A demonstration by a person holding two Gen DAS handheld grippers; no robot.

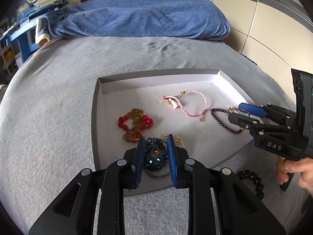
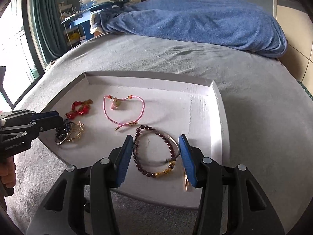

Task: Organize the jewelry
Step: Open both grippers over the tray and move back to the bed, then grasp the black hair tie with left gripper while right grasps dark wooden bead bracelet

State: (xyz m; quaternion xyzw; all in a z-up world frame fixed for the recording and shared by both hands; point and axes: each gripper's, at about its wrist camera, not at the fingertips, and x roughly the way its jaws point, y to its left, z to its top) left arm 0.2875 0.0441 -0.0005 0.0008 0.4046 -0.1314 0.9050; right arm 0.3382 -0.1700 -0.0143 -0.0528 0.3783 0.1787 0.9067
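Observation:
A shallow white tray (image 1: 101, 129) (image 2: 219, 121) lies on the grey bed. My left gripper (image 1: 156, 146) (image 2: 62, 121) is low over its near left corner. Its blue pads flank a dark blue beaded piece (image 1: 155, 153) (image 2: 62, 132) that rests on the tray floor, and the jaws look just off its sides. My right gripper (image 2: 156, 152) (image 1: 235, 110) is shut on a thin silver bangle (image 2: 156, 135) that spans pad to pad. A garnet bead bracelet (image 2: 144, 170) (image 1: 221, 123) with gold beads lies under and through the bangle.
In the tray lie a pink cord bracelet (image 1: 187, 105) (image 2: 125, 109), a red bead and gold chain piece (image 1: 135, 124) (image 2: 80, 107) and a gold chain (image 2: 77, 134). A black bead bracelet (image 1: 252, 182) sits on the bed outside the tray. A blue blanket (image 1: 137, 15) is heaped behind.

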